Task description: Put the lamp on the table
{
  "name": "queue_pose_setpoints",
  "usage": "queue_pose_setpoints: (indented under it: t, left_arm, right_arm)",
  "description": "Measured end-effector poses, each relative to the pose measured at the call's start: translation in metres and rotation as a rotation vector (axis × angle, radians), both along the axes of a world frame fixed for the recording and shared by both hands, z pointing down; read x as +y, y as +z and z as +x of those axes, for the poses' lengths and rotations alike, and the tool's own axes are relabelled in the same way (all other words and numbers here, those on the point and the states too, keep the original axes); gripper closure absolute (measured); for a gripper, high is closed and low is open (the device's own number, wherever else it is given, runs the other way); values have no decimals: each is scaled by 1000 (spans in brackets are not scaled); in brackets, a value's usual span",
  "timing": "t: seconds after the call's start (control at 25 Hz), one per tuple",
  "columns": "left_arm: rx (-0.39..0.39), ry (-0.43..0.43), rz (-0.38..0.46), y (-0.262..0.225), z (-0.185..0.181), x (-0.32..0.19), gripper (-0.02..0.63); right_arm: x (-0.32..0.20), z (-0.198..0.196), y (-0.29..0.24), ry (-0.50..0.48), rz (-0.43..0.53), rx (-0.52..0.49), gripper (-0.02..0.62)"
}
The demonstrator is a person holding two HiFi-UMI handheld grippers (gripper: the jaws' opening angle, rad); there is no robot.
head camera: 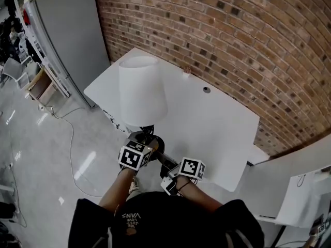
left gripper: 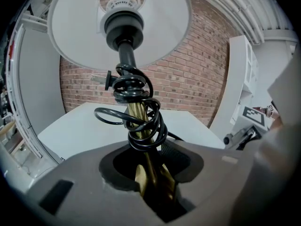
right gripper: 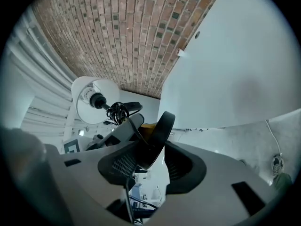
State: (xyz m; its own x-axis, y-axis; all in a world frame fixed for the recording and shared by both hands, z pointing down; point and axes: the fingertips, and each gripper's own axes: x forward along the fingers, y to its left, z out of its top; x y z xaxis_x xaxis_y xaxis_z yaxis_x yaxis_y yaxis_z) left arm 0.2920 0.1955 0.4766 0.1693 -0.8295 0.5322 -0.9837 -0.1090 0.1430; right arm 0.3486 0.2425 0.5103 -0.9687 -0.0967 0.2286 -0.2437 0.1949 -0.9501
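The lamp has a white shade, a brass stem with a black cord coiled round it, and a round black base. It hangs upright over the floor, just off the near edge of the white table. My left gripper is shut on the brass stem low down, seen in the left gripper view between the jaws. My right gripper is shut on the rim of the black base, which stands edge-on between its jaws in the right gripper view.
A brick wall runs behind the table. A grey cabinet stands at the left. A cable trails over the glossy floor. White furniture stands at the right. The tabletop has a small round hole.
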Motion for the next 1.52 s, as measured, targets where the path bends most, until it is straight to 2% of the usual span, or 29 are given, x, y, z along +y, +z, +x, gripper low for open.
queue_pose_setpoints:
  t: [0.76,0.92,1.2,1.52]
  left_arm:
    - [-61,149,-32,3,-168,-4,460]
    - [-61,184,-37,10,-187,-4,460]
    - [-5,180,-23,18,-202,-24,460]
    - [-36,170,-37,18,-230,-73,463]
  right_arm:
    - [3,-177,4,137,-33,-43,431]
    - [4,-198,11,168,-41,-35,431]
    - [-15,-211,18,169,-30,0,433]
    - [-63,-240,18,82,-42,-8,428]
